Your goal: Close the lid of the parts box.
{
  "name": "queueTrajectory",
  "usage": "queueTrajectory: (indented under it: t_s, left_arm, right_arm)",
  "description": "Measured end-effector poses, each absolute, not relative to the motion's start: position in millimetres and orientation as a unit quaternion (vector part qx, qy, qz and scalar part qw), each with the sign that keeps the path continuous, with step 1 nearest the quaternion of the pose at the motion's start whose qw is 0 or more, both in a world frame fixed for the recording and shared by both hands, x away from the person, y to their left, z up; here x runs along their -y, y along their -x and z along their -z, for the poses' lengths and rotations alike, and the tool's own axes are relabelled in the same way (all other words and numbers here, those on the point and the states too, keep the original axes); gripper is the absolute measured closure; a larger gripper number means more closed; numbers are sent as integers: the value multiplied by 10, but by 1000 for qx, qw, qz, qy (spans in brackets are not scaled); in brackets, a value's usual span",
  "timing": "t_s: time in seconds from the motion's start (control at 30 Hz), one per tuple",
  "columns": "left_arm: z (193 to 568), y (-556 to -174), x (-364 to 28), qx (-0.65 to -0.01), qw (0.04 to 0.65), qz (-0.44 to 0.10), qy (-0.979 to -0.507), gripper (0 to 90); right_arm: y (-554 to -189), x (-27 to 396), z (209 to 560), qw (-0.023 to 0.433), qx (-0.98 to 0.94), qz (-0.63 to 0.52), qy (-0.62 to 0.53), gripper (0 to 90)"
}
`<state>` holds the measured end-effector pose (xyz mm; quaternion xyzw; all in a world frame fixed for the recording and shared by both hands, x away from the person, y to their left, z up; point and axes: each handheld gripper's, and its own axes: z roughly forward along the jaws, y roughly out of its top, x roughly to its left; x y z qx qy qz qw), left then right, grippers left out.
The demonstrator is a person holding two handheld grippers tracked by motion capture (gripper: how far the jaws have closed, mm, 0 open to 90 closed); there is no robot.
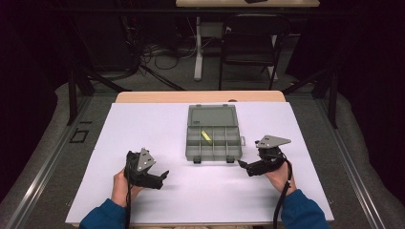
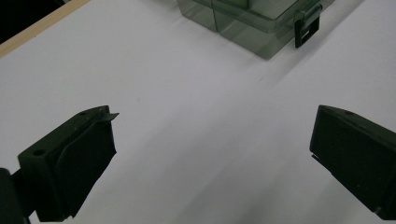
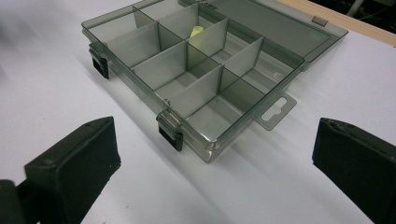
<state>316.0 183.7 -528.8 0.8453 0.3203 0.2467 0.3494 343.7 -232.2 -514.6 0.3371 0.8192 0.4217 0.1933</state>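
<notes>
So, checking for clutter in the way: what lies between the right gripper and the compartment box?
Nothing: the right gripper view shows bare white table cover between the right gripper and the compartment box.

Organizer box [image 1: 213,133] on table [image 1: 143,124], small piece [image 1: 206,136] inside

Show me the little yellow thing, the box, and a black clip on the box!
yellow piece [image 1: 206,136], high view, its middle, inside a compartment.
compartment box [image 3: 278,63], right gripper view, the right wall.
black latch [image 3: 172,136], right gripper view, the front clip's face.
</notes>
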Motion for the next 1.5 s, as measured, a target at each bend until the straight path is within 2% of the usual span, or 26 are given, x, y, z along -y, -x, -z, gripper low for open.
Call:
queueTrajectory:
  t_s: [0.73, 0.97, 1.2, 1.5]
  left_arm:
    - [4935, -3677, -1245, -299, 360, -208, -859, 0]
    - [4918, -3851, -1005, -294, 359, -192, -865, 0]
    - [4968, -4120, -798, -307, 342, -166, -873, 0]
    - [5065, -4272, -555, -310, 312, -155, -885, 15]
  right_arm:
    - [-3507, 2415, 5203, 186, -816, -425, -344, 0]
    - [-3528, 2403, 5216, 183, -819, -421, -343, 0]
    - [-3531, 2411, 5194, 183, -818, -424, -343, 0]
    - [-3537, 2401, 5208, 181, -819, -422, -344, 0]
